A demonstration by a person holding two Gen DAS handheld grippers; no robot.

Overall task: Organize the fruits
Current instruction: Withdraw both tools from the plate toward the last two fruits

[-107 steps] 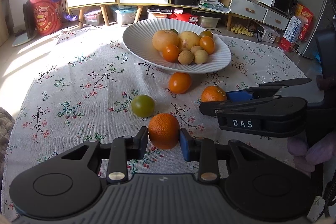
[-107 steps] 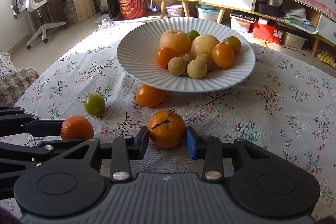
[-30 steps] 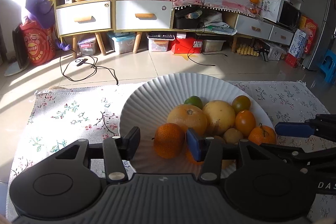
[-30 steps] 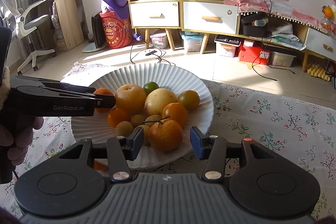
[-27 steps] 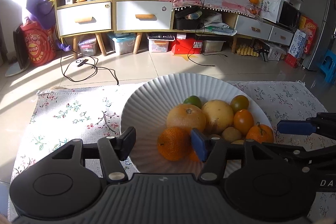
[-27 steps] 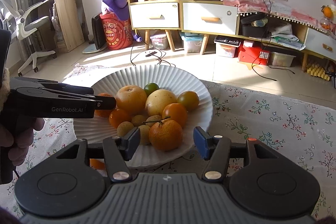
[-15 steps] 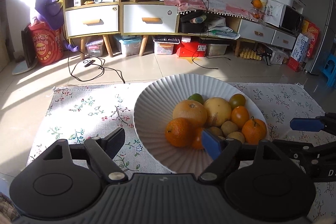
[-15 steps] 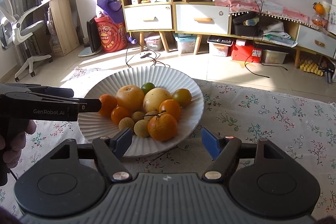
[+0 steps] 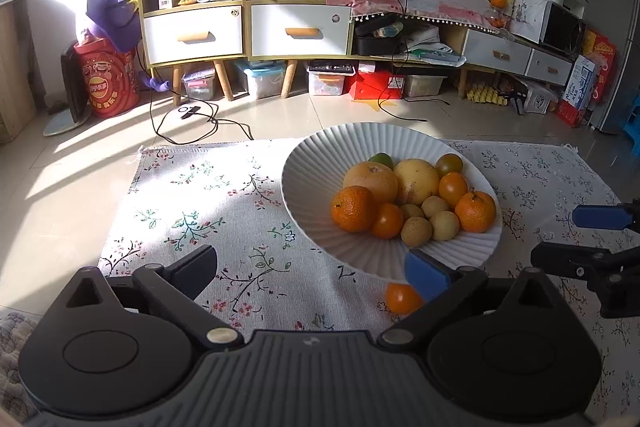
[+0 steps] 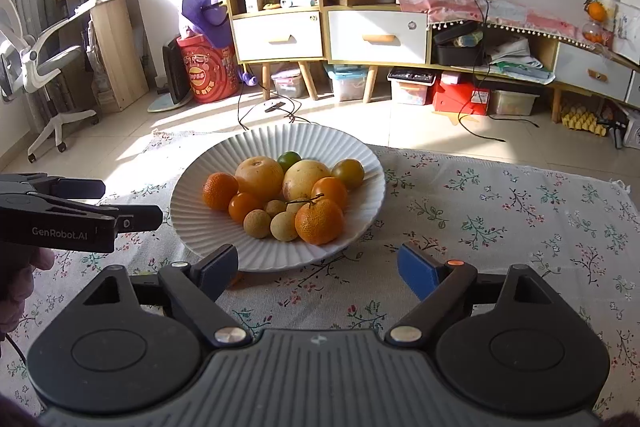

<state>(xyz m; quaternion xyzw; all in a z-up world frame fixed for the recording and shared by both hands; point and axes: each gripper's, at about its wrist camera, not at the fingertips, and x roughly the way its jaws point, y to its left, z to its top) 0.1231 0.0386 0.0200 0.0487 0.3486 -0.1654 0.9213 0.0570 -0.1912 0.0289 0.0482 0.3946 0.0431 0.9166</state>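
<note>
A white ribbed plate (image 9: pixel 320 163) (image 10: pixel 208 183) on the floral cloth holds several fruits: two mandarins (image 9: pixel 352 208) (image 10: pixel 319 221), larger yellow-orange fruits, small brown ones and green ones. My left gripper (image 9: pixel 312 269) is open and empty, pulled back in front of the plate's left side. My right gripper (image 10: pixel 318 267) is open and empty, pulled back in front of the plate. One orange fruit (image 9: pixel 400 298) lies on the cloth under the plate's near rim, partly hidden by my left gripper's blue fingertip.
The floral cloth (image 9: pixel 200 203) covers the table. Its far edge (image 10: pixel 500 157) drops to the tiled floor. The left gripper shows at the left of the right wrist view (image 10: pixel 80 217); the right gripper shows at the right of the left wrist view (image 9: pixel 592 239). Shelves and drawers stand behind.
Both grippers let go of their mandarins onto the plate, opened wide and drew back from it. The mandarins now rest among the other fruits.
</note>
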